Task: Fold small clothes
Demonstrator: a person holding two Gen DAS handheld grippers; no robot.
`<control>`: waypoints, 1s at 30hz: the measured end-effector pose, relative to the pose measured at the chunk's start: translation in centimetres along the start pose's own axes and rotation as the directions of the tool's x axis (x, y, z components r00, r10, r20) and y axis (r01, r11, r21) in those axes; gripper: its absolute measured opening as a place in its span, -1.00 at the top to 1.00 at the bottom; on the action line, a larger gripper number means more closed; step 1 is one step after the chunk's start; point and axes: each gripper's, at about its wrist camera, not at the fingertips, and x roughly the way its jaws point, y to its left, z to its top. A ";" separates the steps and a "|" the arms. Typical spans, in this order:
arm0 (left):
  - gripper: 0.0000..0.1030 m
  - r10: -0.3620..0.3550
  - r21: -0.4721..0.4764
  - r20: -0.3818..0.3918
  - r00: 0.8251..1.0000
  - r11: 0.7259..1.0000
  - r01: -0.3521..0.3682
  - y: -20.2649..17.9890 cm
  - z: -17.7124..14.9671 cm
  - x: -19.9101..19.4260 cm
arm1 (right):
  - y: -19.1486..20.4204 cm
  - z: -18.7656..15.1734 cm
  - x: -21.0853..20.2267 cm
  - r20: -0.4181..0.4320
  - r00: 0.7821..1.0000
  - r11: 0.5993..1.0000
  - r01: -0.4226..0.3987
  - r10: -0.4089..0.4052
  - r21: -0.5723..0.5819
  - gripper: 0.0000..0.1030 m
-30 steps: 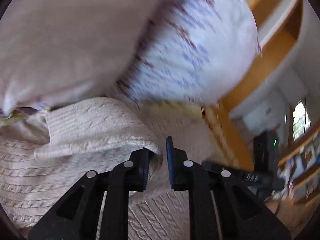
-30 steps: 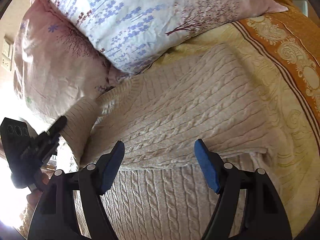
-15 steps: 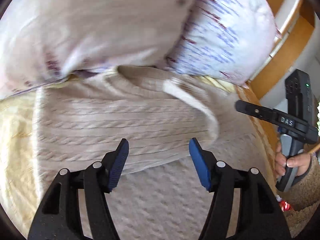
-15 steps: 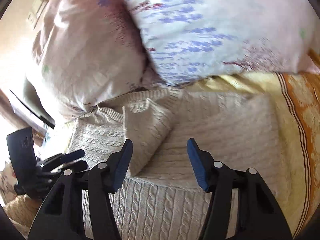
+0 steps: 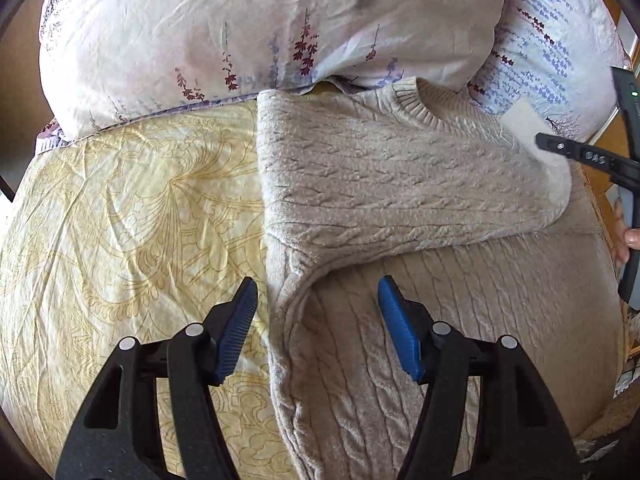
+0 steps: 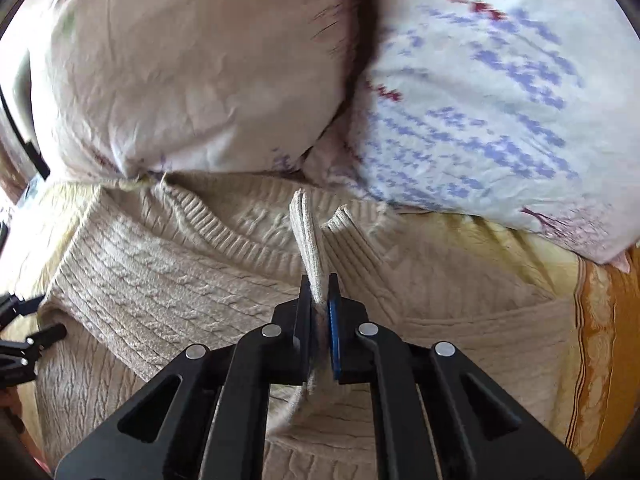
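My right gripper (image 6: 319, 308) is clenched on a ribbed cuff (image 6: 308, 232) of the beige cable-knit sweater (image 5: 400, 184); the knit stands up in a thin ridge between the two pads and hangs in a fold below them. My left gripper (image 5: 318, 328) is released, its blue ribbed pads (image 5: 236, 332) spread wide and holding nothing, poised over the sweater's left edge where one sleeve (image 5: 400, 200) already lies folded across the chest.

The sweater lies flat on the pale yellow patterned bedspread (image 5: 120, 220), its neckline (image 5: 420, 108) tucked up against two floral pillows (image 5: 240, 32) at the head of the bed. Its long axis runs from my fingers toward those pillows, collar at the far end, hem toward me.

What the next move turns on, as I judge it: the pinched cuff sits just short of the collar, near the middle of the garment, with the folded sleeve lying to its left in the right wrist view. The right gripper is the one in contact, so the sleeve fold falls to it, across the long axis toward the left gripper's side. The left gripper is nearer the body's side edge and looks best placed to steady that. The right wrist view is blurred, so how much fabric is pinched I cannot tell.
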 end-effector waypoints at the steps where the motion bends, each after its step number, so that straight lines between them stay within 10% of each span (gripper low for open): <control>1: -0.21 0.003 -0.002 -0.004 1.000 1.000 -0.003 0.0 0.0 0.2 | -1.6 -0.5 -1.3 0.034 0.999 0.998 -0.005 0.003 0.063 0.85; 10: -0.22 0.012 -0.028 0.004 1.000 1.000 -0.012 -0.2 0.9 1.0 | -12.0 -9.0 -2.2 -0.059 0.989 0.834 -0.085 0.139 0.546 0.70; 17: -0.27 0.020 -0.104 0.020 1.000 0.994 -0.018 0.9 1.2 0.8 | -13.9 -8.7 -3.6 0.007 0.993 0.788 -0.097 0.117 0.608 0.17; 20: -0.28 0.029 -0.151 0.034 0.999 0.988 -0.023 1.6 1.1 0.6 | -14.4 -8.8 -3.3 -0.015 0.993 0.798 -0.086 0.118 0.596 0.81; 30: -0.34 0.101 -0.220 0.060 0.993 0.972 -0.086 2.9 0.6 0.2 | -11.7 -8.8 -2.7 -0.052 0.998 0.885 0.003 0.024 0.465 0.84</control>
